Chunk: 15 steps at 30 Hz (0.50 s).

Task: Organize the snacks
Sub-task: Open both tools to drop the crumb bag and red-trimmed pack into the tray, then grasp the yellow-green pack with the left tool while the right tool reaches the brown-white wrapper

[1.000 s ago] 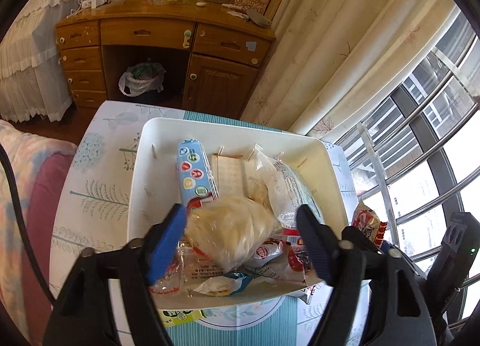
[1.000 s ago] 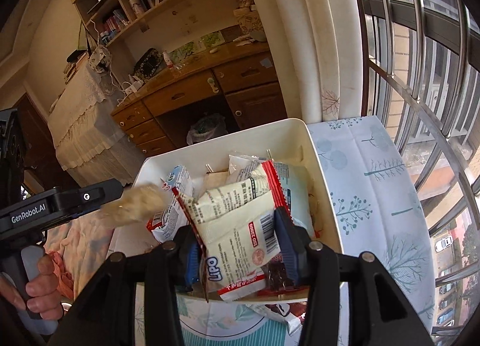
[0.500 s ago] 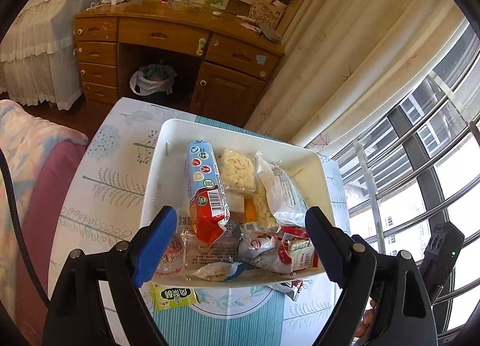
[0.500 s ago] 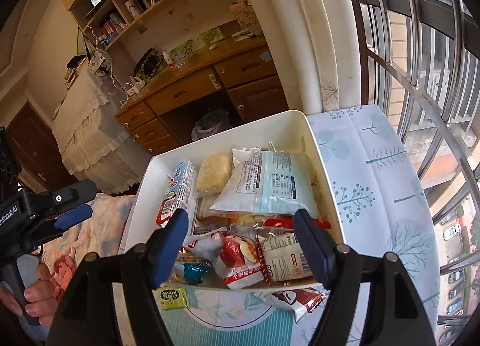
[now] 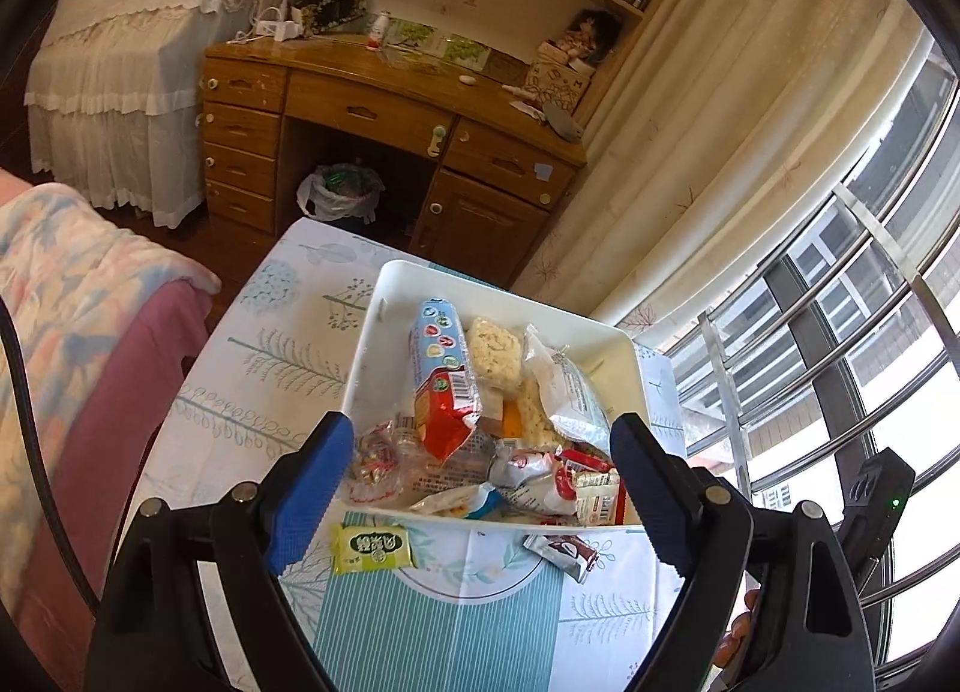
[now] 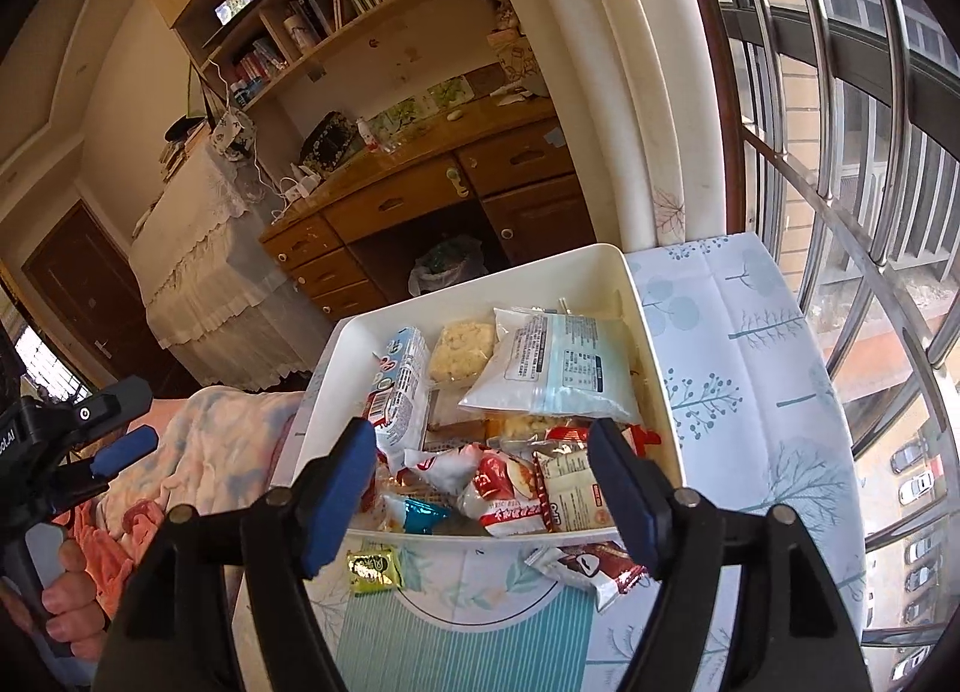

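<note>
A white bin [image 5: 384, 326] [image 6: 636, 296] on the patterned table holds several snack packets: a blue and red biscuit pack [image 5: 441, 368] [image 6: 399, 386], a pale rice cake [image 5: 493, 353] [image 6: 459, 349] and a clear bag with a blue label [image 5: 570, 392] [image 6: 558, 368]. My left gripper [image 5: 480, 491] is open and empty, above the bin's near edge. My right gripper [image 6: 486, 497] is open and empty, also above the near edge. A yellow-green packet [image 5: 372, 548] [image 6: 373, 569] and a dark red packet [image 5: 561, 554] [image 6: 591, 569] lie on the table in front of the bin.
A wooden desk [image 5: 384, 110] [image 6: 420, 194] stands beyond the table, with a bagged waste bin [image 5: 339, 194] under it. A quilted bed [image 5: 66, 296] is at the left. Curtains [image 5: 720, 122] and barred windows [image 6: 870, 152] are at the right.
Both grippers opened and let go of their packets into the bin: the left released the rice cake, the right the white packet with a barcode. Both then pulled back and up.
</note>
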Motion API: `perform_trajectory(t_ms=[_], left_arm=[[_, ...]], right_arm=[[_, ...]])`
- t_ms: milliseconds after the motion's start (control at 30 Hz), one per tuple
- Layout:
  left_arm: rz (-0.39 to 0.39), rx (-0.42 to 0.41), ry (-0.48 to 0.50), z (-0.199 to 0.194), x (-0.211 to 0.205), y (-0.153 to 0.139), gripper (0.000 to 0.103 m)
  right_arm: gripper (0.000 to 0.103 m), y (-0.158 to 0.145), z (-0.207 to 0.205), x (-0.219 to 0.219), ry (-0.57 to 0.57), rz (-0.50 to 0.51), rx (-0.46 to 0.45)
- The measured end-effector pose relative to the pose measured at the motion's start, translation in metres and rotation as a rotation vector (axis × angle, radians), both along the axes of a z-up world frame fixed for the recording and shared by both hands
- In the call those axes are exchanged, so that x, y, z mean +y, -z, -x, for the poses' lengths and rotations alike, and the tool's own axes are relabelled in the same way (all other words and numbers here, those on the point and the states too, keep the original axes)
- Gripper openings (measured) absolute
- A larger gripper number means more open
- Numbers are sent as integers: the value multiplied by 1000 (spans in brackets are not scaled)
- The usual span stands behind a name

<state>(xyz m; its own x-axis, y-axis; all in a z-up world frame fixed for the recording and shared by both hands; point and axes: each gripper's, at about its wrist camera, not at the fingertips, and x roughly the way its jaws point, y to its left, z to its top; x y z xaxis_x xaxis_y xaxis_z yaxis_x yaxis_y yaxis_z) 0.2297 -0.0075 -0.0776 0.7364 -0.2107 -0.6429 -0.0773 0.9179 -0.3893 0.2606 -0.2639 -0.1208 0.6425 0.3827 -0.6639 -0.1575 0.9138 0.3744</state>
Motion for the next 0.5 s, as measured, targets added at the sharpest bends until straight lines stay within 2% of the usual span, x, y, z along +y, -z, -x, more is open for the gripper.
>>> perform_trajectory(t_ms=[267, 500], left_arm=[[23, 60, -87, 32, 22, 22, 87], [28, 142, -137, 45, 32, 49, 87]], right_arm=[[74, 7, 18, -3, -14, 16, 24], [74, 28, 30, -6, -23, 38, 97]])
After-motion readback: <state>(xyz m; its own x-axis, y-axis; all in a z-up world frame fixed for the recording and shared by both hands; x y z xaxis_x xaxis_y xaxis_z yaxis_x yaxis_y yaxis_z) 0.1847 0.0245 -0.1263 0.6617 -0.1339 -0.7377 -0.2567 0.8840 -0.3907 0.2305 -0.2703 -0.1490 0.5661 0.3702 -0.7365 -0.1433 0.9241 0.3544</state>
